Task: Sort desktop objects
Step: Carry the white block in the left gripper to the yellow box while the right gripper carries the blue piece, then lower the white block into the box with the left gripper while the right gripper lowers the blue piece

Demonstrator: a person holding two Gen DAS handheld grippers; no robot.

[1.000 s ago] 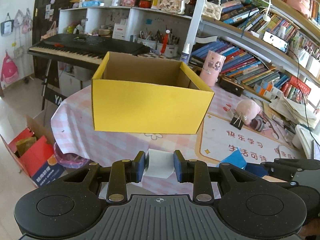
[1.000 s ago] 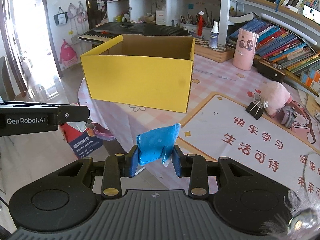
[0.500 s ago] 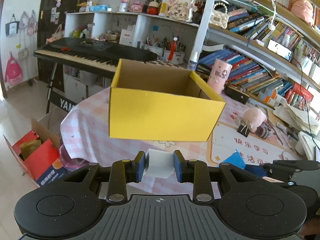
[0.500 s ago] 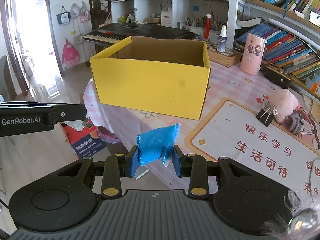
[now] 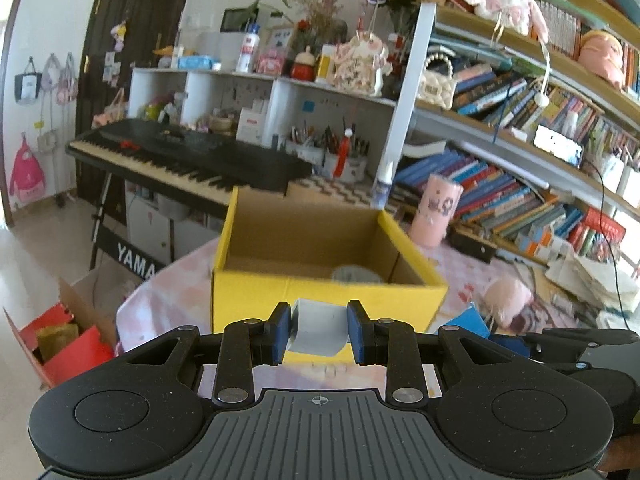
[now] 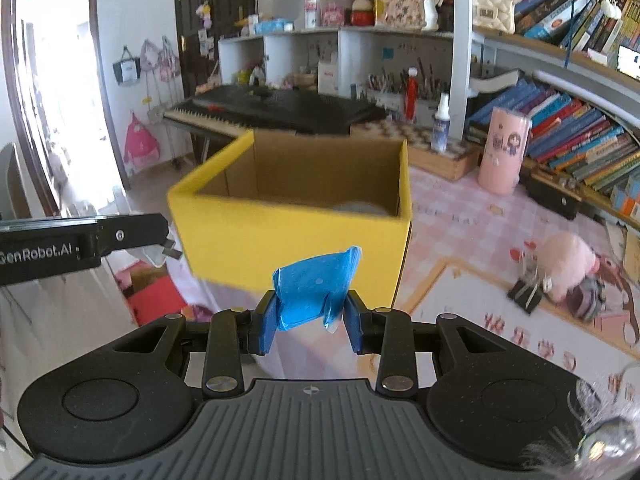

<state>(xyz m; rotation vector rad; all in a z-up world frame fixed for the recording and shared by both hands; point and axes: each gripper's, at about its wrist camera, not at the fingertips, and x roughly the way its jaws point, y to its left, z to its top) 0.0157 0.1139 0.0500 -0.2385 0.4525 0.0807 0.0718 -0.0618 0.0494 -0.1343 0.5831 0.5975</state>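
Yellow cardboard box (image 6: 296, 236) sits on the pink checked table (image 6: 460, 224), something pale grey already inside. The right gripper (image 6: 308, 322) clamps a blue packet (image 6: 316, 288), the left gripper (image 5: 319, 332) a white pack (image 5: 318, 330), both short of the box. Left to sort: pink plush (image 6: 568, 264) and binder clip (image 6: 526, 292). Only the near wall intervenes.

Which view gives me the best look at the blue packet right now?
Right wrist view: the blue packet sits centred and whole between the right gripper jaws. The left wrist view shows only a blue corner at the lower right.
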